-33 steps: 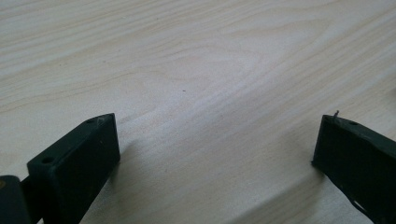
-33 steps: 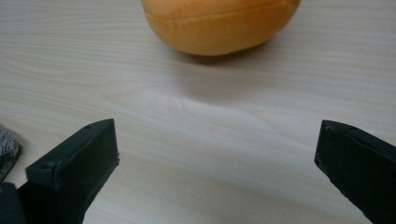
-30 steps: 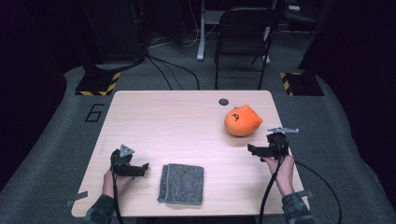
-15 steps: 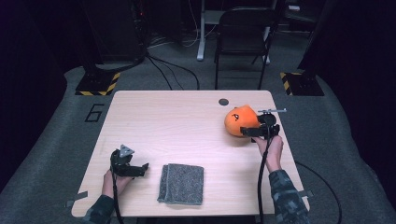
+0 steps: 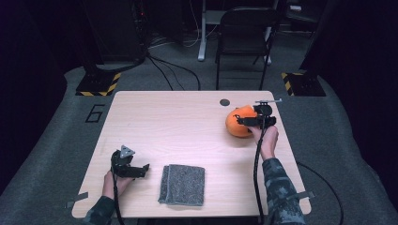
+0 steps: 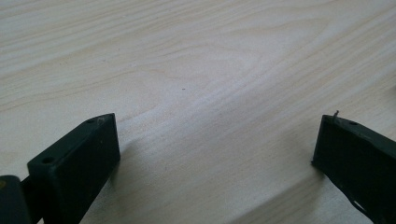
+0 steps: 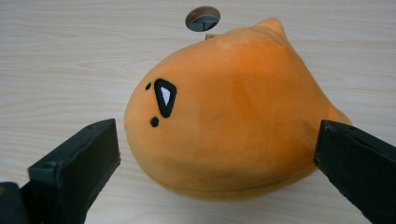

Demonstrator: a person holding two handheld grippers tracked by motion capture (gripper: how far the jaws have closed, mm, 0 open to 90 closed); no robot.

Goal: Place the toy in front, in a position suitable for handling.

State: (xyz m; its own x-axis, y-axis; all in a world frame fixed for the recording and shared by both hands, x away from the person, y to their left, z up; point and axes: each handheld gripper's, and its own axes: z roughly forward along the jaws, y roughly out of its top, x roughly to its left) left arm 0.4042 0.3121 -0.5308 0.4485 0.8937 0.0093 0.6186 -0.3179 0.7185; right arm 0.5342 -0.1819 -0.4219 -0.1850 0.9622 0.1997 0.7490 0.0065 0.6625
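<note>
An orange plush toy (image 5: 236, 124) with a small black face lies on the wooden table (image 5: 173, 126) at the right. My right gripper (image 5: 248, 121) is right at it and open. In the right gripper view the toy (image 7: 229, 121) sits between the two spread jaws, whose tips reach its near flanks; I cannot tell if they touch. My left gripper (image 5: 137, 169) rests near the table's front left, open over bare wood (image 6: 196, 93), with nothing between its jaws. A folded grey towel (image 5: 182, 184) lies just right of it.
A round cable hole (image 5: 225, 102) sits in the table just behind the toy, also seen in the right gripper view (image 7: 202, 17). A black chair (image 5: 244, 28) stands beyond the table's far edge. Cables run across the floor behind.
My right gripper has moved away from the person and to the left, from beside the table's right edge up to the plush toy. The left gripper and towel have stayed put.
</note>
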